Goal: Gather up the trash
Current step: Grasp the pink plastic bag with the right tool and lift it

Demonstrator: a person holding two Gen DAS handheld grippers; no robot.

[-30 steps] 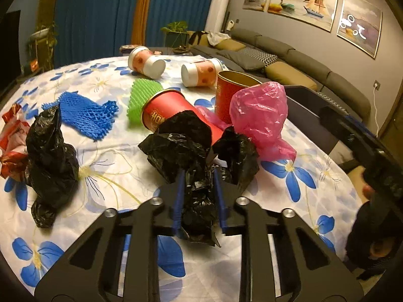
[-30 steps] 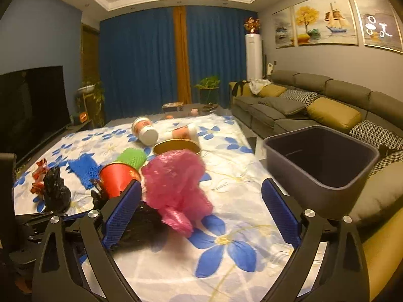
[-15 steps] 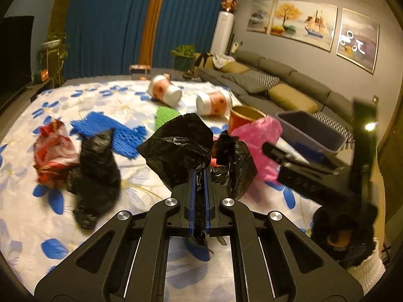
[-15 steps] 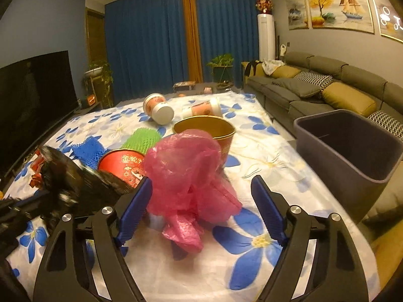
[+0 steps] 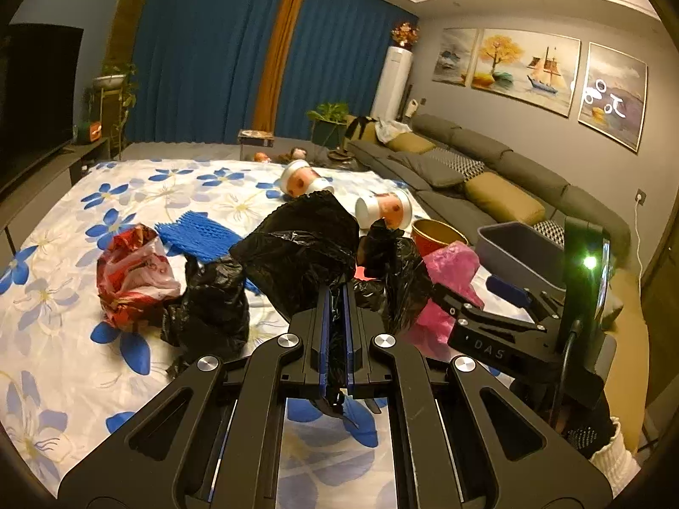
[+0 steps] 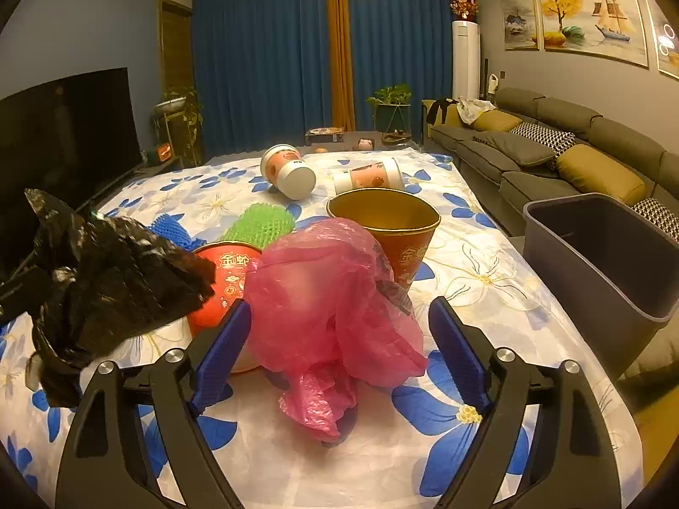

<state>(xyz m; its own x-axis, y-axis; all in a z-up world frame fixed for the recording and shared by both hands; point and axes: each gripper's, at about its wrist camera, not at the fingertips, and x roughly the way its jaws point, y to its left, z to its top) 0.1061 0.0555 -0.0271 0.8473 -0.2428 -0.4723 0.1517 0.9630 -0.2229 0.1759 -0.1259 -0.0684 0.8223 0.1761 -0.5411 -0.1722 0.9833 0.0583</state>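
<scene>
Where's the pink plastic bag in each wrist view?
Left wrist: pink plastic bag right of centre, partly behind the held black bag.
Right wrist: pink plastic bag centre, between the open right tool's fingers.
Shared landmark: grey bin, right of it in both.

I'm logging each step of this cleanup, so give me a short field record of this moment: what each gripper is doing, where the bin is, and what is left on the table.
left gripper: shut on black bag, lifted off the table
right gripper: open, jaws either side of pink bag, pads not pressing
bin: grey, off the table's right edge; no trash visible inside
table: floral cloth
remaining: two red cups, two white cups, green and blue foam nets, second black bag, red wrapper
</scene>
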